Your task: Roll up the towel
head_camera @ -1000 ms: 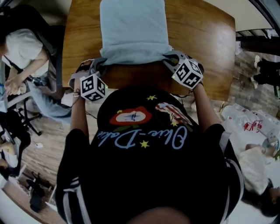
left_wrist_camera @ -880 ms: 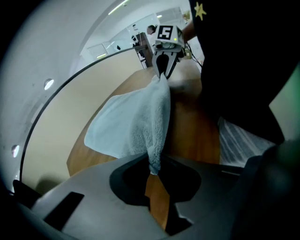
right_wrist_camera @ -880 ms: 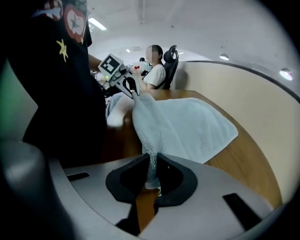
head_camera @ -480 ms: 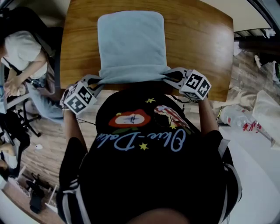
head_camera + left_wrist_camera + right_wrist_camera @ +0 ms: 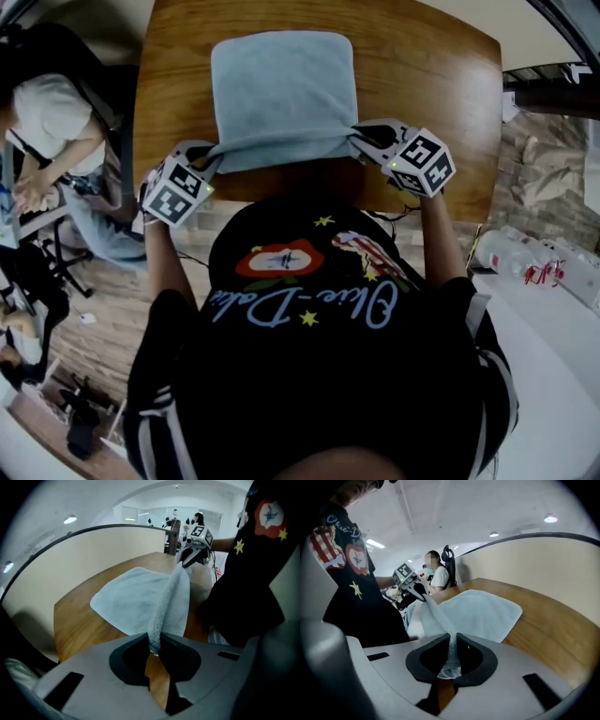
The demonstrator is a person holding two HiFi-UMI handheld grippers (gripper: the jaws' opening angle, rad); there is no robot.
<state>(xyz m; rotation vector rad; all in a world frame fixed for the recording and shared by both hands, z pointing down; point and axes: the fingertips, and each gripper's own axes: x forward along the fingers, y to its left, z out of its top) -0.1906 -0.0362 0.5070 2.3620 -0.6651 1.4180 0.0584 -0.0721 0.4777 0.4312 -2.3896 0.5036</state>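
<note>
Towel (image 5: 281,89), fluffy pale-blue, is clamped by left hand-held gripper (image 5: 153,648) and right hand-held gripper (image 5: 451,658).

My black T-shirt (image 5: 309,394) has pale script, yellow stars, striped sleeves; grey left gripper (image 5: 212,157) and right gripper (image 5: 362,139) bear marker cubes (image 5: 175,195).

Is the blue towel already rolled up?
No, the towel lies mostly flat on the table, near corners pinched by left tongs and right tongs.

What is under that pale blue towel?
Wooden table shows around the towel. The left gripper and right gripper hold its near corners lifted. Anything beneath the flat part is covered.
</note>
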